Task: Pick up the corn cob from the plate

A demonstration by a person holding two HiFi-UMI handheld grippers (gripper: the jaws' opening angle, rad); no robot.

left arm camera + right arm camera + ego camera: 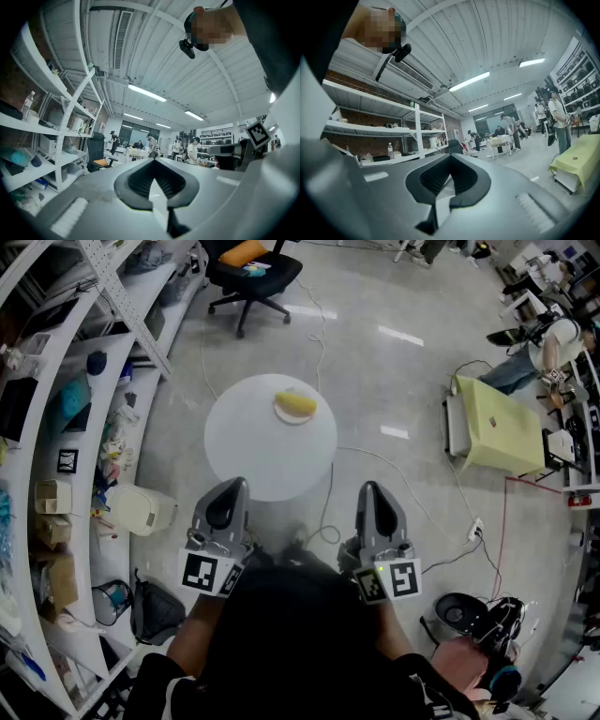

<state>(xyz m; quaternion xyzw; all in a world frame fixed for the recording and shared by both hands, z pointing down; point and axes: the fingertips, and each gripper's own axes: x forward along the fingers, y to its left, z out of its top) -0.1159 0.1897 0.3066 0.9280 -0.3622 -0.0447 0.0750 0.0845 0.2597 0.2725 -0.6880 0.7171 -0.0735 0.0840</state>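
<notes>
The left gripper (232, 486) has its jaws shut together, with nothing in them. The right gripper (372, 487) is the same: jaws together, nothing held. Both point level and sit at the near side of the round table (253, 451). The left one is by its near-left edge and the right one is just off its near-right edge.

The corn cob (296, 404) lies on a small plate (291, 420) at the far side of the table, a little right of the middle. Its long side runs left to right across the table. So it is ahead, between the two grippers. The left one looks a bit nearer, but only just. I think the jaws must open first, then reach over the table.
</notes>
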